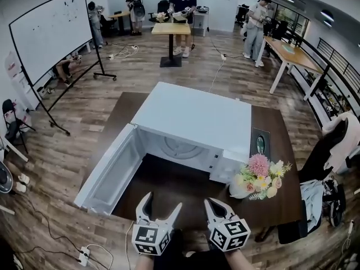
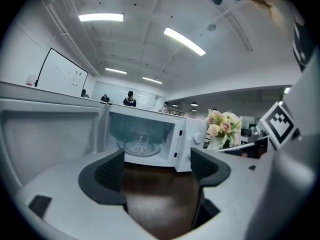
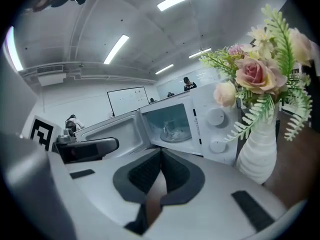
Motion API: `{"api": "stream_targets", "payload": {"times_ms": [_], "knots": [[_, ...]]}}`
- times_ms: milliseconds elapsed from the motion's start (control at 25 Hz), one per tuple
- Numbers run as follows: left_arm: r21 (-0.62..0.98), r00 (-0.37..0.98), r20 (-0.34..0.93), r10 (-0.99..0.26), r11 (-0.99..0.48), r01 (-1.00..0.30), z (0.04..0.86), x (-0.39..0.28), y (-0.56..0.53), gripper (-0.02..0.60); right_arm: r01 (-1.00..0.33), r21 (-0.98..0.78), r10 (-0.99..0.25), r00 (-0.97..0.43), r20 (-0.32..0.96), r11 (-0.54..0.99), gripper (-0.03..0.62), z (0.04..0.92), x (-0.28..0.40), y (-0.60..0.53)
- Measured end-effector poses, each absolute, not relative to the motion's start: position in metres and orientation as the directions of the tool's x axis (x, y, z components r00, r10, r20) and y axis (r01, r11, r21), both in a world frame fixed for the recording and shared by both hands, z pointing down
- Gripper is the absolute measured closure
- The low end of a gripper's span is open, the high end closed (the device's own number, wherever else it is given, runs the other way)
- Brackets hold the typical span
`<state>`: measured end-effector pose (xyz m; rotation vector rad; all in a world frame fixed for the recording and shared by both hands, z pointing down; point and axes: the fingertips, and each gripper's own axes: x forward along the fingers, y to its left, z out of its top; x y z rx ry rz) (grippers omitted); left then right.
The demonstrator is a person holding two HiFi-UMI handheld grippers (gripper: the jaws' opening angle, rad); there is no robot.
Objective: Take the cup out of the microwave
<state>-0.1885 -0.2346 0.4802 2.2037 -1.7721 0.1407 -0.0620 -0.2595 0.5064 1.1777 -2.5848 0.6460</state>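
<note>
The microwave door (image 1: pixel 107 173) is hanging open toward the table's (image 1: pixel 275 204) left edge. The left gripper (image 1: pixel 163 202) is hovering over the front edge, jaws spread wide, empty. The clear glass cup (image 2: pixel 141 142) is sitting on the turntable inside the microwave (image 1: pixel 194 117). The right gripper (image 1: pixel 212 205) is hovering with its jaws pressed together, empty, near the flower vase (image 1: pixel 243 190).
</note>
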Motion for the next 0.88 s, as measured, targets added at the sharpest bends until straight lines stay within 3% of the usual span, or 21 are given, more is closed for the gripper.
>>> {"api": "stream_targets", "payload": {"times_ms": [560, 880], "knots": [[0.181, 0.351, 0.288, -0.891, -0.309, -0.934, 0.502, -0.199, -0.34, 0.193, -0.834, -0.29, -0.72, -0.552, 0.421, 0.471, 0.602, 0.516, -0.079, -0.31], [0.158, 0.337, 0.271, -0.902, -0.303, -0.94, 0.516, -0.207, -0.391, 0.193, -0.861, -0.281, -0.739, -0.508, 0.442, 0.424, 0.602, 0.524, -0.089, -0.325]]}}
